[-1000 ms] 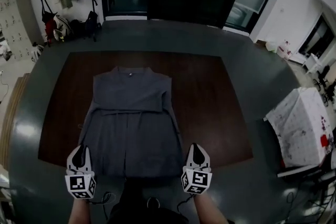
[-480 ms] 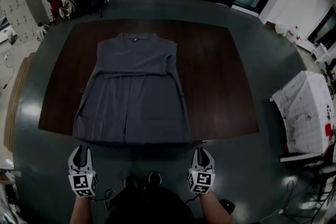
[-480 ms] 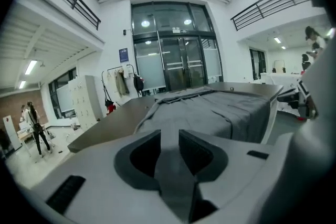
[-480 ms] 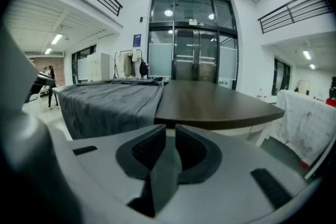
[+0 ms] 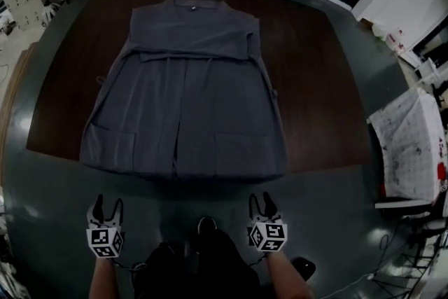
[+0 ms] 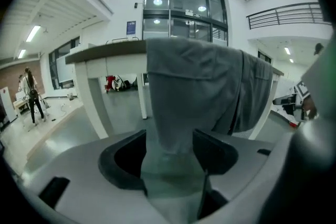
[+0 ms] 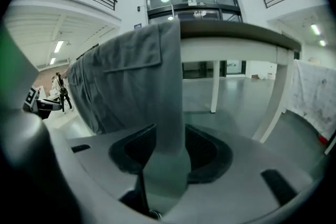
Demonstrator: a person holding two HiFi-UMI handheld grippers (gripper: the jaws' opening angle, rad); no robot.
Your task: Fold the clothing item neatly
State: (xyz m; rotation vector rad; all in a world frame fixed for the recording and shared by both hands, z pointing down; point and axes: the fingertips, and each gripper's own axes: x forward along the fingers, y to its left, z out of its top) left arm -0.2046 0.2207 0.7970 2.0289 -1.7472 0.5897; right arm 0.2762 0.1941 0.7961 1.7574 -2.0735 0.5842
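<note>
Jaws of left gripper and right gripper just opened, empty, facing garment.

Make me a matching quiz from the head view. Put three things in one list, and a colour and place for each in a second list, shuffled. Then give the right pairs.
Things:
1. garment
2. table
3. spotted cloth

Descriptions:
A. dark brown, bare on both sides of the clothing
B. white, draped over something at the right edge of the view
C. grey, laid flat with its hem over the near edge

Pairs: 1-C; 2-A; 3-B
</note>
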